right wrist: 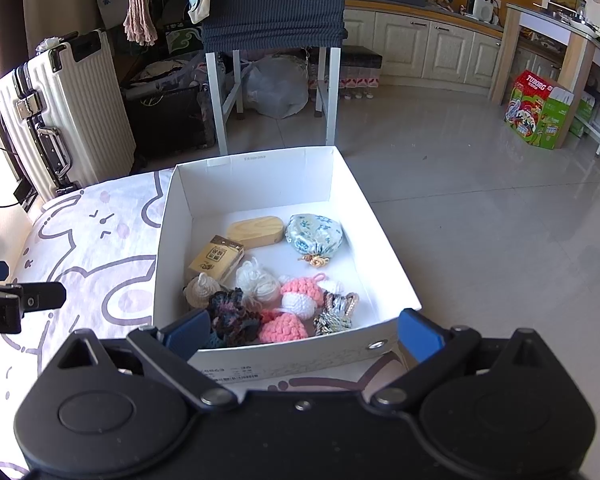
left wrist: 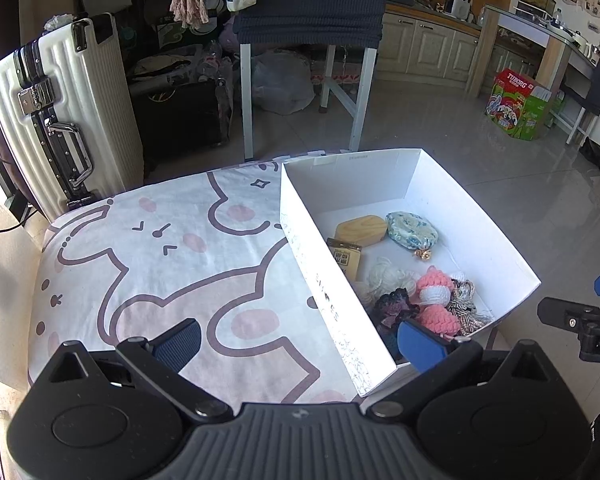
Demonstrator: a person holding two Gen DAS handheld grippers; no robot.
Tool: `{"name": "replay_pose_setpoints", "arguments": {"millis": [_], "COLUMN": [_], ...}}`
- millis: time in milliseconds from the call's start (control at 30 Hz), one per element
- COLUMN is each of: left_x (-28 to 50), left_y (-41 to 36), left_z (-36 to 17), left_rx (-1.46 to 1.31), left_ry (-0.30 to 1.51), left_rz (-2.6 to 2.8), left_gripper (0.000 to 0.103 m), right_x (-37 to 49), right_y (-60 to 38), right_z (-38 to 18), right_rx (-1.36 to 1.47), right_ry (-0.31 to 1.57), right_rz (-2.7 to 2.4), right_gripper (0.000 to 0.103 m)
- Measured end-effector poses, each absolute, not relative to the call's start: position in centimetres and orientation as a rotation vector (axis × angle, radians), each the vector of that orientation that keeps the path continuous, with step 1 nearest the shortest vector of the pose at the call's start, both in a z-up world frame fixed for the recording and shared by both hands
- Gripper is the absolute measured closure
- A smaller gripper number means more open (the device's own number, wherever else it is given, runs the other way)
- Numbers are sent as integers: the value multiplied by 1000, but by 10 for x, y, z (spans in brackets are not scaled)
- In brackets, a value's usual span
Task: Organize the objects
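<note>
— Sitting on the printed cloth (right wrist: 100, 248) is a white box (right wrist: 256, 184), open at the top, and all the small things are lying inside it.

— Which things are showing?

— A wooden oval case (right wrist: 255, 232) is lying toward the far wall, with a blue floral pouch (right wrist: 314, 236) just beside it on the right. A tan card packet (right wrist: 216, 258) is leaning in front of the case. Nearer the front wall, a cream yarn ball (right wrist: 258, 280), a cream knitted cone (right wrist: 201, 290), a dark knitted piece (right wrist: 232, 314), two pink crochet mushrooms (right wrist: 300, 296) and a gold braided tassel (right wrist: 336, 314) are crowding together, touching one another.

— How are the grippers standing?

— The right gripper (right wrist: 302, 330) is hovering at the box's near wall, its blue fingers (right wrist: 418, 334) spread wide and gripping nothing. The left gripper (left wrist: 300, 340) is hanging over the box's near left corner, one finger above the cloth, the other above the box's inside; its fingers (left wrist: 178, 340) are also spread wide, with nothing between them.

— Anything around?

— A cream suitcase (left wrist: 60, 112) is standing on the floor beyond the cloth.
</note>
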State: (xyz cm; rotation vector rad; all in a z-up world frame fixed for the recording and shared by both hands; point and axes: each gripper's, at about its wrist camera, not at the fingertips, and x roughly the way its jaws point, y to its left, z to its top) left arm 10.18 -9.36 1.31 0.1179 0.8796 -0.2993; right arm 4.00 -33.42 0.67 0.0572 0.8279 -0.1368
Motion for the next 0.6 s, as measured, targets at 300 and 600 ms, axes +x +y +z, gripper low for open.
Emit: {"name": "replay_pose_setpoints", "arguments": {"millis": [300,600], "left_x": [102,102], "left_y": [-94,-94], "left_z": [14,14], "left_rx": [115,114], "left_ry": [882,882], "left_rz": [-302,-304], "left_gripper": [0,0], "right_x": [41,41], "right_y": [-333,-332], "right_z": [6,6], "right_rx": [54,53], "right_ry": [829,830], "right_rz": [-130,-129], "right_gripper": [1,1]}}
